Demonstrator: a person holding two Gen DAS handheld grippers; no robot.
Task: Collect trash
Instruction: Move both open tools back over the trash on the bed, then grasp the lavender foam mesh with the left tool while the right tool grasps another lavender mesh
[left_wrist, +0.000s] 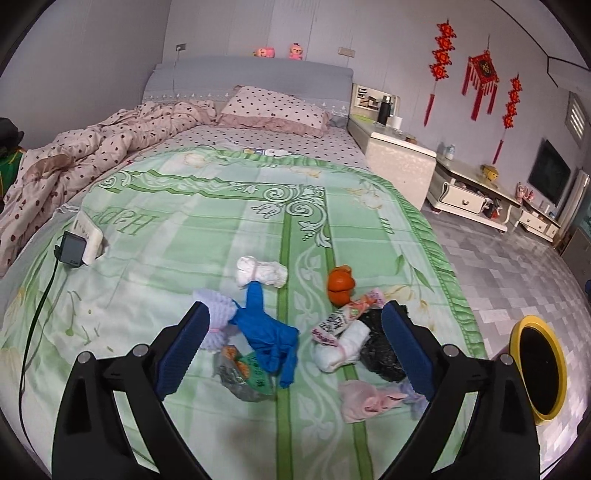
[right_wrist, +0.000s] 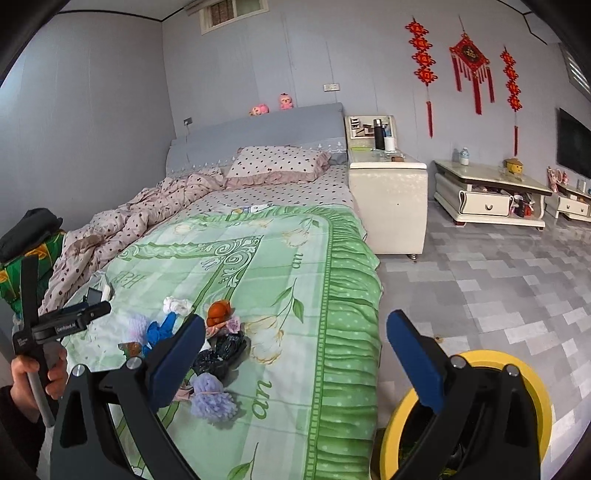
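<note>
Where trash litters green bedspread (left_wrist: 207, 206), yellow bin (left_wrist: 554, 410) beside.

A cluster of small items lies on the blanket (left_wrist: 207, 206) near the foot of the bed (right_wrist: 295, 177). In the left wrist view, a rolled sock (left_wrist: 261, 272) lies farthest back, with a rubber glove (left_wrist: 269, 332) just before it and a foil wrapper (left_wrist: 240, 373) partly under the glove. To the right sit a mandarin (left_wrist: 340, 283), a snack packet (left_wrist: 341, 317) in front of it, another rolled sock (left_wrist: 341, 349) and a plastic bag (left_wrist: 380, 350) touching that sock's right side. A crumpled cloth (left_wrist: 364, 400) lies nearest. A charger (left_wrist: 72, 247) rests well to the left. The trash bin (left_wrist: 537, 369) stands on the floor right of the bed; a nightstand (right_wrist: 388, 195) stands beside the pillow (right_wrist: 277, 162).
</note>
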